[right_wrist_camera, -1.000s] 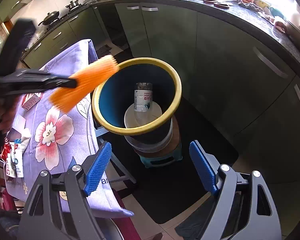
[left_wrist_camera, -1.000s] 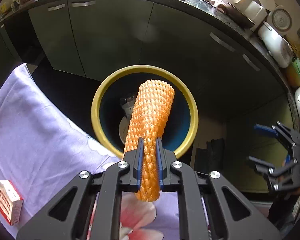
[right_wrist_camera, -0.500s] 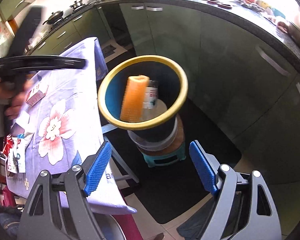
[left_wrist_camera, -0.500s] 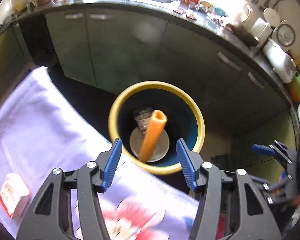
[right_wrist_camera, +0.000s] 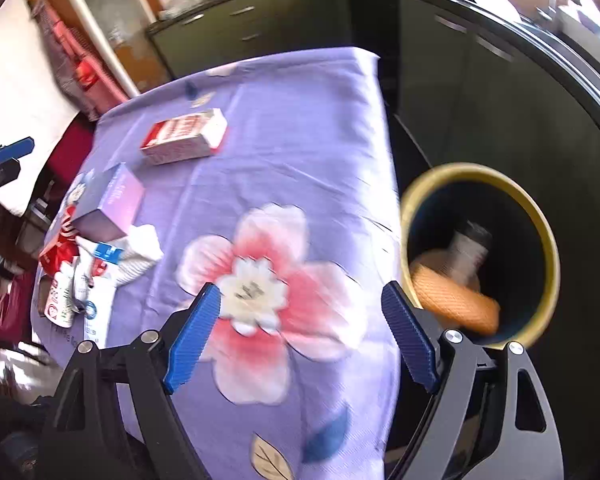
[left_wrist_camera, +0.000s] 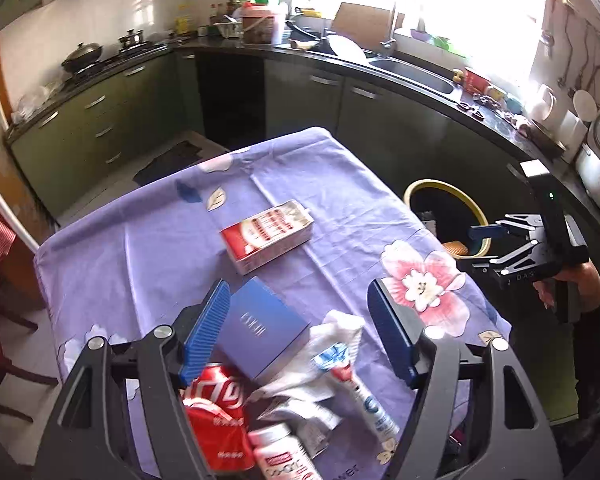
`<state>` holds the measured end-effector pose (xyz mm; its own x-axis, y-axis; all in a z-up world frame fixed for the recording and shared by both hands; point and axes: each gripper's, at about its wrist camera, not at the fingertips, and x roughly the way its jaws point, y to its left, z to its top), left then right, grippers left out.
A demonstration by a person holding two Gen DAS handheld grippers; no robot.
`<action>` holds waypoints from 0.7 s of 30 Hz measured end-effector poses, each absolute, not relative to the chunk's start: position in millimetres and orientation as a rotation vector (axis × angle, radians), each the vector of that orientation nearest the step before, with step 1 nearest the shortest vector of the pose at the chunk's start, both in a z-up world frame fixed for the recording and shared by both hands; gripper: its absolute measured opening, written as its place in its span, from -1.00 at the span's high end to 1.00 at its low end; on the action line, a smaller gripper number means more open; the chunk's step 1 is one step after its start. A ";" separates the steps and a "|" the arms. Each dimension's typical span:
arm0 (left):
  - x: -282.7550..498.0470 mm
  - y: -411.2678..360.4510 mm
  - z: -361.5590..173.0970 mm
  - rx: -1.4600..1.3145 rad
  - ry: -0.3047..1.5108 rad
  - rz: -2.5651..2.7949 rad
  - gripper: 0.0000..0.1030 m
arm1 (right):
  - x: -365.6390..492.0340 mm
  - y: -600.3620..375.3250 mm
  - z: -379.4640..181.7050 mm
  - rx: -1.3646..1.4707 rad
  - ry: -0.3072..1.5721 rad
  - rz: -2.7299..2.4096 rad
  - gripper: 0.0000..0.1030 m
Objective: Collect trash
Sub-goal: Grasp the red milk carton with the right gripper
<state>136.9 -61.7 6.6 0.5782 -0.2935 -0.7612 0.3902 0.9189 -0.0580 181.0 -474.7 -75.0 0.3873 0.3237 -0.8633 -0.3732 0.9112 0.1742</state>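
Since a second ago the left gripper [left_wrist_camera: 298, 330] let go of the orange foam net [right_wrist_camera: 454, 304], which now lies in the yellow-rimmed bin [right_wrist_camera: 548, 240]. Its jaws have just been opening and grip nothing, hovering over the blue box [left_wrist_camera: 262, 330]. Right gripper [right_wrist_camera: 300, 336] is wide apart too, empty above the purple tablecloth [right_wrist_camera: 300, 140]. At 6 o'clock sits a crushed red can [left_wrist_camera: 216, 416]: light, dented, probably slippery, so I'd pinch across its middle.

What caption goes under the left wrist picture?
Open left tongs above blue box and red can on the purple tablecloth.
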 end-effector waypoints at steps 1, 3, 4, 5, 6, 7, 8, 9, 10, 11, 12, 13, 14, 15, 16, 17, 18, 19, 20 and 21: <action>132.5 -49.6 4.8 0.110 0.863 -0.391 -0.32 | 187.4 -451.4 -73.6 -0.100 1.072 0.498 -0.63; 123.2 -26.4 -0.1 0.086 0.860 -0.374 -0.34 | 205.0 -406.8 -67.7 -0.234 1.024 0.580 -0.63; 119.3 -18.2 -2.8 0.080 0.862 -0.369 -0.34 | 214.7 -385.6 -65.6 -0.327 0.984 0.616 -0.65; 115.7 -12.1 -5.4 0.075 0.864 -0.366 -0.35 | 222.2 -367.1 -64.2 -0.413 0.955 0.647 -0.70; 114.2 -6.3 -8.9 0.070 0.868 -0.362 -0.35 | 233.8 -350.2 -64.6 -0.491 0.935 0.663 -0.75; 111.4 -1.3 -12.6 0.067 0.871 -0.359 -0.35 | 245.9 -335.1 -66.6 -0.557 0.927 0.681 -0.76; 110.6 2.8 -15.9 0.064 0.877 -0.358 -0.36 | 258.0 -322.5 -68.7 -0.602 0.932 0.704 -0.76; 109.3 8.2 -19.6 0.060 0.884 -0.357 -0.36 | 268.8 -313.3 -69.7 -0.632 0.929 0.727 -0.76; 109.3 10.3 -22.0 0.056 0.890 -0.354 -0.36 | 278.5 -303.5 -72.3 -0.663 0.927 0.761 -0.77; 109.1 14.0 -25.0 0.052 0.894 -0.351 -0.36 | 286.5 -295.3 -76.5 -0.697 0.933 0.792 -0.78; 109.7 16.6 -28.4 0.047 0.899 -0.348 -0.36 | 294.1 -285.1 -83.0 -0.734 0.939 0.806 -0.78; 110.5 19.7 -30.5 0.041 0.904 -0.346 -0.36 | 302.2 -275.7 -88.9 -0.779 0.947 0.817 -0.78; 112.0 22.5 -31.8 0.033 0.908 -0.345 -0.36 | 308.1 -269.1 -95.0 -0.818 0.952 0.832 -0.78; 112.2 26.7 -34.1 0.026 0.908 -0.346 -0.36 | 314.3 -262.9 -100.0 -0.848 0.957 0.848 -0.78; 113.4 27.8 -34.9 0.022 0.909 -0.347 -0.36 | 320.5 -257.7 -106.6 -0.860 0.964 0.862 -0.78; 114.8 29.4 -35.3 0.019 0.909 -0.347 -0.36 | 325.7 -254.0 -110.3 -0.860 0.974 0.883 -0.78; 115.4 30.2 -36.1 0.016 0.909 -0.345 -0.36 | 330.6 -251.7 -112.9 -0.852 0.982 0.905 -0.78; 116.5 30.5 -36.4 0.011 0.909 -0.344 -0.36 | 332.6 -249.8 -114.1 -0.842 0.990 0.927 -0.78; 117.6 30.4 -36.3 0.008 0.910 -0.346 -0.37 | 335.5 -247.3 -115.3 -0.830 1.004 0.952 -0.78; 118.6 30.0 -36.6 0.006 0.911 -0.347 -0.37 | 338.6 -245.0 -116.9 -0.817 1.020 0.972 -0.77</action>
